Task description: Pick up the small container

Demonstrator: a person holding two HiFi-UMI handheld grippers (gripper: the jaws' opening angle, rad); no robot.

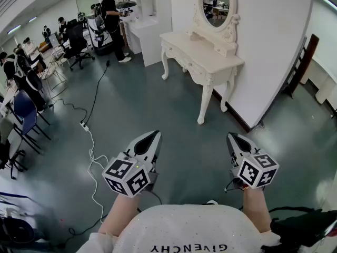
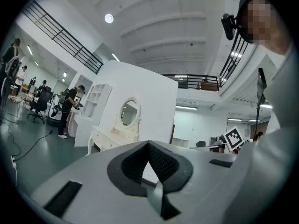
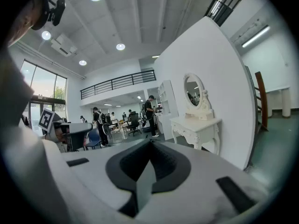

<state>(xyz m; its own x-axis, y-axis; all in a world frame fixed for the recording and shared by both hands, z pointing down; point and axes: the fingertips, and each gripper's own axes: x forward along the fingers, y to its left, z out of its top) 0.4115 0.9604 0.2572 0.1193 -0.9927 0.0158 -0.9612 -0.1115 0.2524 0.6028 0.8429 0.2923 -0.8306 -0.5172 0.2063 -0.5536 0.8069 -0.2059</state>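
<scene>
No small container can be made out in any view. The likeliest place for it is the white tabletop [image 1: 202, 54] ahead, under the oval mirror [image 1: 216, 4], but from here its surface looks bare, and anything small on it would be too far off to tell.

The left tool [image 1: 156, 134] and the right tool [image 1: 230, 136] are both held out in front of the person, side by side and well apart, over the open grey floor [image 1: 158, 99]. Each tool's own view shows its two jaws brought together at the tips with nothing between the pads, so both are closed and empty. They point roughly level towards the wall with the tabletop, which stands well away from both.

A white cable [image 1: 90, 144] trails across the floor to the left, and several people [image 1: 110, 15] stand or sit by chairs at the far side of the room.

As I judge it, the task has hardly begun. The container has not been found, reached or touched. What is left is walking up to the tabletop, spotting the container, opening one tool, closing it around the container and lifting.
</scene>
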